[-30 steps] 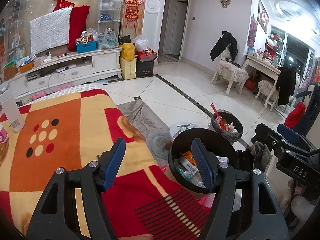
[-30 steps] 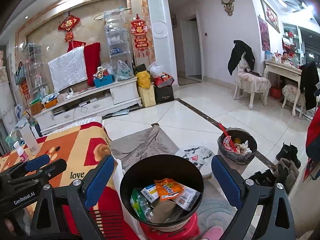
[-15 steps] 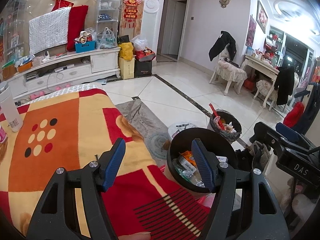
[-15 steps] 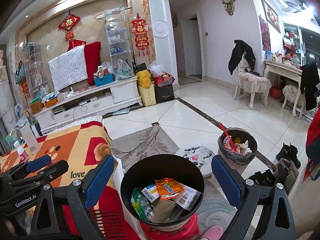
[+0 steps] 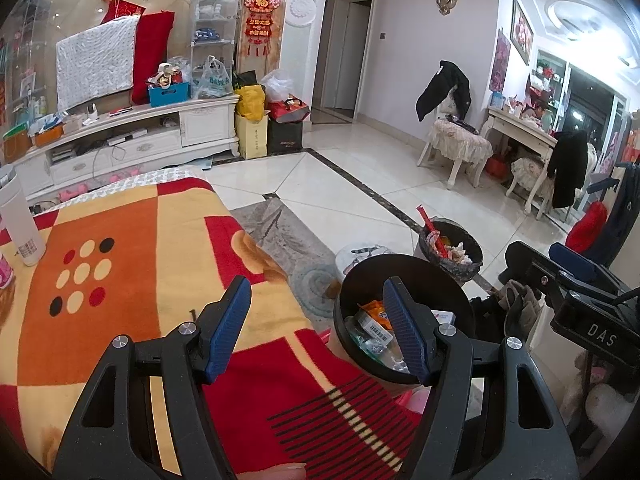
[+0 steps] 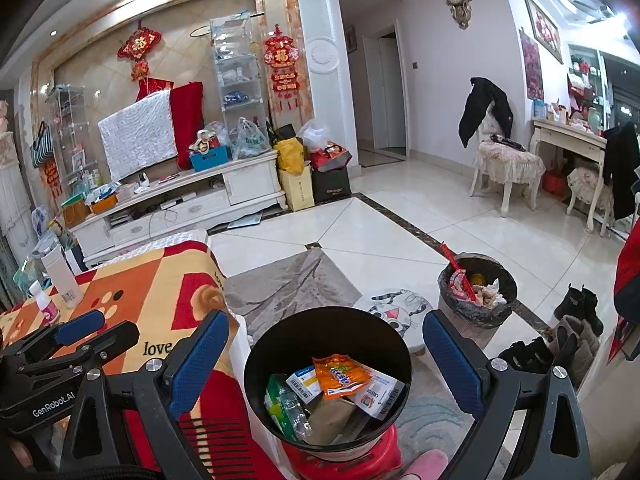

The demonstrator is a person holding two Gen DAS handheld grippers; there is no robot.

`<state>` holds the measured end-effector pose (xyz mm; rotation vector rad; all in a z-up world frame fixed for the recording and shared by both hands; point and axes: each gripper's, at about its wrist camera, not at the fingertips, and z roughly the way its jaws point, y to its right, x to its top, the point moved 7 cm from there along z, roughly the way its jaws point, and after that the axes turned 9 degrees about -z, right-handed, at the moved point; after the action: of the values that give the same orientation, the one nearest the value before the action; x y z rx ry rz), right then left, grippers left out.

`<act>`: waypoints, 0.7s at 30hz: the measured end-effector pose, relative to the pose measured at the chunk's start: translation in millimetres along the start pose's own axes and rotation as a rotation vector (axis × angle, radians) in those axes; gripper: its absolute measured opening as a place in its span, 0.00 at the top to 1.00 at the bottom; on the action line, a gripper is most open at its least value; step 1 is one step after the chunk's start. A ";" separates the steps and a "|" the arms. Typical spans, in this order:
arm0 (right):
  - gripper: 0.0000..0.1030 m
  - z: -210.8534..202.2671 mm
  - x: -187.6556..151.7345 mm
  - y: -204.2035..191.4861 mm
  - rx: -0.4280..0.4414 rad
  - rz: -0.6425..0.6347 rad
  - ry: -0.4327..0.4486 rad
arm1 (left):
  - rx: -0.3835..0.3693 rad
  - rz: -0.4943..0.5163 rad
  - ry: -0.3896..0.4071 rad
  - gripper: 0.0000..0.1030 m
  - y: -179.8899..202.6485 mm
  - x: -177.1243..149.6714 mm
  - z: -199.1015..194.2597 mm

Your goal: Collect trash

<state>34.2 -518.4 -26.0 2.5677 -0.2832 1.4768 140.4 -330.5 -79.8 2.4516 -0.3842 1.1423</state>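
Both the left hand-held gripper [image 5: 316,328] and right hand-held gripper [image 6: 326,356] are released and empty, so check the blanket-covered bench [image 5: 120,248] for leftover wrappers before finishing at the round black plastic bin [image 6: 328,320]

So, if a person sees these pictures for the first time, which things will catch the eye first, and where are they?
First comes the black bin, low in the middle between the open fingers of the right gripper, with an orange packet lying on top of its trash. To its left spreads the bright red and orange blanket, under the empty left gripper. A second bin with a black liner stands on the tiled floor further right.
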 end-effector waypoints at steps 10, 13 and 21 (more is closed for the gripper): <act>0.06 -0.1 -0.2 -2.6 0.002 0.000 -0.002 | -0.004 0.000 -0.006 0.34 -0.2 -0.8 -1.0; 0.06 0.5 -1.1 -3.6 0.000 0.001 -0.004 | -0.007 0.000 -0.006 0.34 0.2 -0.9 -1.3; 0.06 4.3 -4.2 -4.9 0.000 0.000 -0.017 | -0.021 -0.005 -0.023 0.34 1.2 -2.6 1.1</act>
<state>36.9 -514.4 -32.0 2.5814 -0.2851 1.4549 139.0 -331.9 -82.2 2.4486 -0.3948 1.1031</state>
